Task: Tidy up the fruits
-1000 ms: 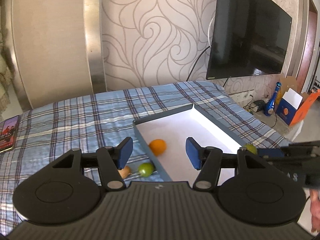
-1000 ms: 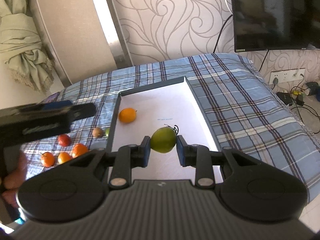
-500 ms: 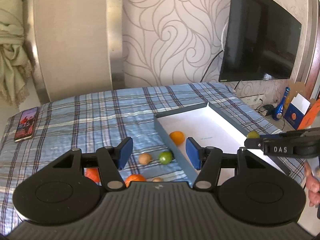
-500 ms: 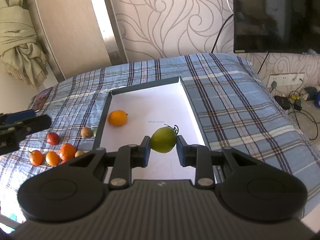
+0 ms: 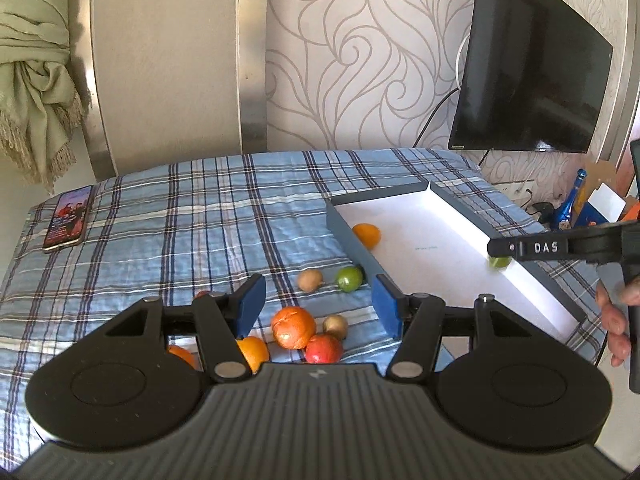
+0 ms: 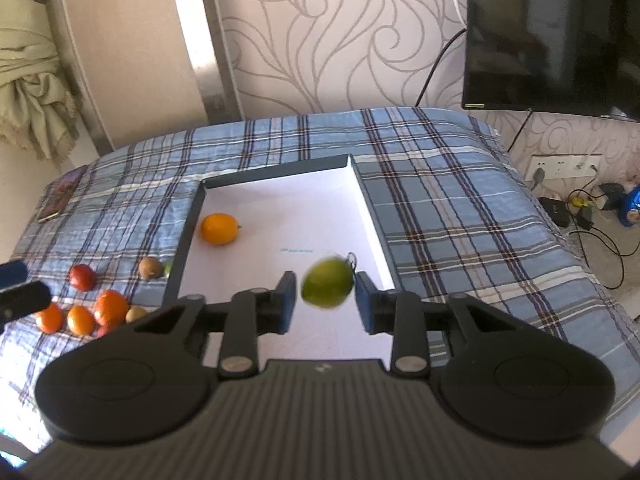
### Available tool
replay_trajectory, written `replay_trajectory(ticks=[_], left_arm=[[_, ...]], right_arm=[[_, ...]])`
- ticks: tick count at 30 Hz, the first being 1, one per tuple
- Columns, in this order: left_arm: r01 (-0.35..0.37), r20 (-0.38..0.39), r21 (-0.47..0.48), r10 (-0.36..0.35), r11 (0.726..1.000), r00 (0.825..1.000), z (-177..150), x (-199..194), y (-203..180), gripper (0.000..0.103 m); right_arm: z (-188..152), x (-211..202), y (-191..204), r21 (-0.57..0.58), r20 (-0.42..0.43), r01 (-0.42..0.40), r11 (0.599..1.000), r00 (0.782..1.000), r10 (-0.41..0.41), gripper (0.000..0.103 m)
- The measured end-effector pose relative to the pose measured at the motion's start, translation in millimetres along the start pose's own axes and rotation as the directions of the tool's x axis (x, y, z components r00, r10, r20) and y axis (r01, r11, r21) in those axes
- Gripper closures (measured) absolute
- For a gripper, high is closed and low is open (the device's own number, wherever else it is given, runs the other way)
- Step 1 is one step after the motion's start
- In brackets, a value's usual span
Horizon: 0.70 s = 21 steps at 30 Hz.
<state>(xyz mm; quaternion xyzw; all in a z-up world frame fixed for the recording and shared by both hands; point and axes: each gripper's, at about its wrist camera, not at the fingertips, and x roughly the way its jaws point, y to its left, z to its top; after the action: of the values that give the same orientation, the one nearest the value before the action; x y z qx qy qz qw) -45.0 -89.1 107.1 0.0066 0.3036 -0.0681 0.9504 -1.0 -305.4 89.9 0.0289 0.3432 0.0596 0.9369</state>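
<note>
A grey tray (image 6: 280,170) with a white floor lies on the plaid bed; one orange (image 6: 219,229) rests in it. My right gripper (image 6: 325,300) hovers over the tray's near end, its jaws opening. A blurred green fruit (image 6: 327,283) sits loose between them, with a gap at the left pad. My left gripper (image 5: 318,304) is open and holds nothing, above a pile of loose fruit left of the tray: a large orange (image 5: 293,327), a red apple (image 5: 324,349), a green fruit (image 5: 349,278) and a brown one (image 5: 310,280). More oranges are partly hidden behind its left finger.
A phone (image 5: 68,218) lies at the bed's far left edge. A TV (image 5: 528,72) hangs on the wall at right. Cables and a wall socket (image 6: 560,168) sit beyond the bed's right edge. A hand (image 5: 616,320) holds the right gripper's handle.
The right jaws have parted from the green fruit, which now blurs and sits lower between them. The left gripper has swung left, bringing the fruit pile into view under it.
</note>
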Motion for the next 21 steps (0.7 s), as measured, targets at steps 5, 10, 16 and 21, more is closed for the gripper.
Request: replay_trajectory(ticks=[5,10,16,21], left_arm=[[-0.01,-0.009,0.011,0.01,1.0,1.0,-7,-4,4,0.039],[-0.023,-0.017,0.017,0.023,1.0,1.0,-14,-6,13,0.039],[-0.029,-0.023,0.024,0.03,0.999,0.999,-20,-9,22,0.039],[-0.031,-0.034,0.035,0.032,0.999,0.999,-27,-11,29,0.039]], right_arm=[[-1,-3,0,0.01,0.025,0.017,1.0,1.0,-0.017,0.057],[-2,-11,7,0.012,0.048,0.004,1.0,0.999,-0.004,0.057],[-6,-19,26,-0.022,0.05,-0.031,0.999,0.998,0.032,0.057],[-8,-24,40,-0.037,0.045,-0.055,0.998,0.997,0.056,0.057]])
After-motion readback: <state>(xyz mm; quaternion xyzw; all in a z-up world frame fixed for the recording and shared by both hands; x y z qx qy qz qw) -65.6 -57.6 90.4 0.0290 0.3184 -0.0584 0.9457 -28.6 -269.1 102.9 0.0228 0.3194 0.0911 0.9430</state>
